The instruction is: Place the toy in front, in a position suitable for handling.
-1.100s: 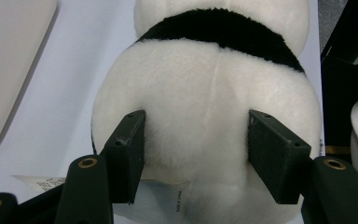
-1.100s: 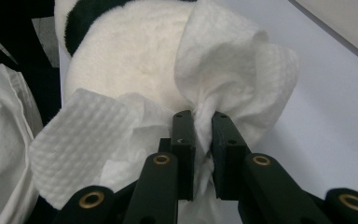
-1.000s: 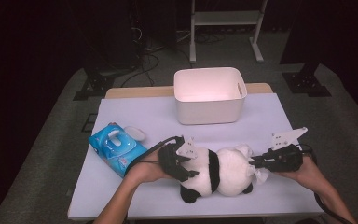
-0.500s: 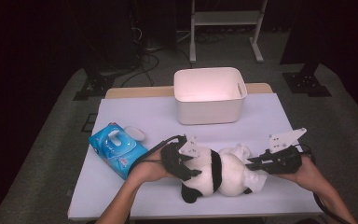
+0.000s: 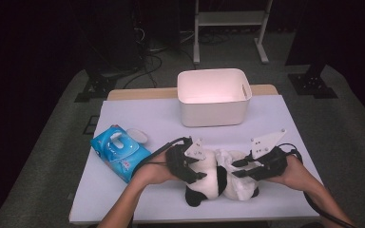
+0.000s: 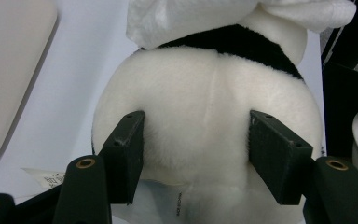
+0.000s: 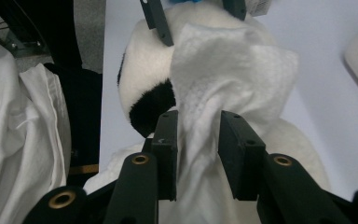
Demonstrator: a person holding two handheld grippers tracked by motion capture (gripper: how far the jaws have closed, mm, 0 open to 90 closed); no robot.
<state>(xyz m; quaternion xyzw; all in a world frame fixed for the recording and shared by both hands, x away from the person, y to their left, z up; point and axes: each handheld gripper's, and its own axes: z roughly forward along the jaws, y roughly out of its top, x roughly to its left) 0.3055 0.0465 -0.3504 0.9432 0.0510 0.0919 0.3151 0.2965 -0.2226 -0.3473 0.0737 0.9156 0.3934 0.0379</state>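
A plush panda [image 5: 209, 178] is seen lying on the counter [image 5: 138, 118], near its front edge, between the two hands. A white wipe [image 5: 233, 164] is draped over the panda's body, on the side toward the right claw.

The left claw [image 5: 190, 166] is clenched on the panda: in the left gripper view the two black pads [image 6: 126, 140] are pressed into the white fur of the rounded head [image 6: 205, 116] from either side, with the black band of the body and the wipe [image 6: 191, 18] seen beyond it. A small sewn label can be made out under the head, between the jaws.

The right claw [image 5: 240, 167] is held at the panda's other end. In the right gripper view a fold of the wipe [image 7: 233, 70] hangs between the pads [image 7: 235, 149], and a gap is visible on each side of it, so the fold is taken as released. These jaws have just been opening, with the wipe between them.

A white tub [image 5: 214, 97] stands farther back on the counter, well apart from the panda. A blue pack of wipes [image 5: 119, 152] lies at the left, near the left hand, and a small white oval lid [image 5: 137, 135] is seen just beside it.
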